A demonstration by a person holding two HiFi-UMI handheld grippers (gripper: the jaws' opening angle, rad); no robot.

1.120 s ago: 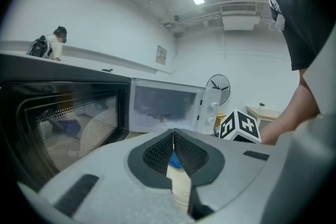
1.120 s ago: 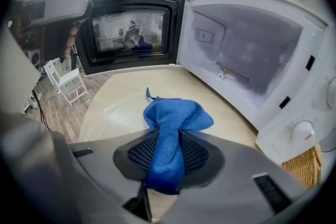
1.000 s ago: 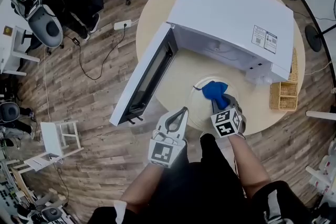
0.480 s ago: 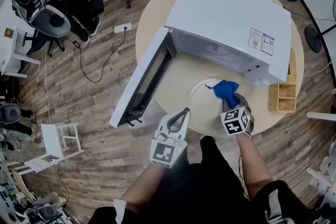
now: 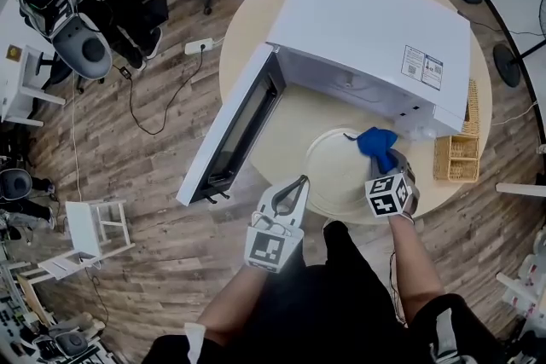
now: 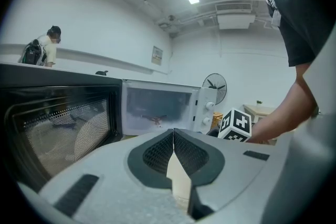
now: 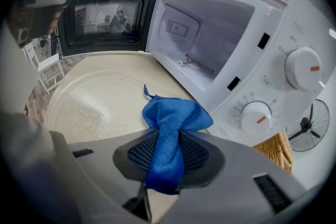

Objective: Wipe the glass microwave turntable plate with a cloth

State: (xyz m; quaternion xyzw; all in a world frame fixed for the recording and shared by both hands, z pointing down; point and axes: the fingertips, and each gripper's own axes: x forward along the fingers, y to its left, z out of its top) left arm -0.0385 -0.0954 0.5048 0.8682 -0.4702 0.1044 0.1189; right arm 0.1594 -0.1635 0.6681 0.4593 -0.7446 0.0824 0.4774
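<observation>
The round glass turntable plate (image 5: 337, 170) (image 7: 100, 102) lies flat on the round table in front of the open microwave. A bunched blue cloth (image 5: 376, 144) (image 7: 170, 123) rests on the plate's right rim, and my right gripper (image 5: 384, 159) (image 7: 167, 157) is shut on it. A patch of pale crumbs (image 7: 86, 117) lies on the plate left of the cloth. My left gripper (image 5: 293, 187) (image 6: 173, 147) hovers at the table's near edge, left of the plate, shut with nothing between its jaws.
The white microwave (image 5: 367, 30) stands on the round table (image 5: 273, 38) with its door (image 5: 232, 128) swung open to the left. A wicker basket (image 5: 452, 158) sits at the table's right edge. A white chair (image 5: 90, 226) stands on the floor at left.
My right gripper has slid the blue cloth rightward across the plate, from its middle to its right rim. The left gripper has stayed in place.
</observation>
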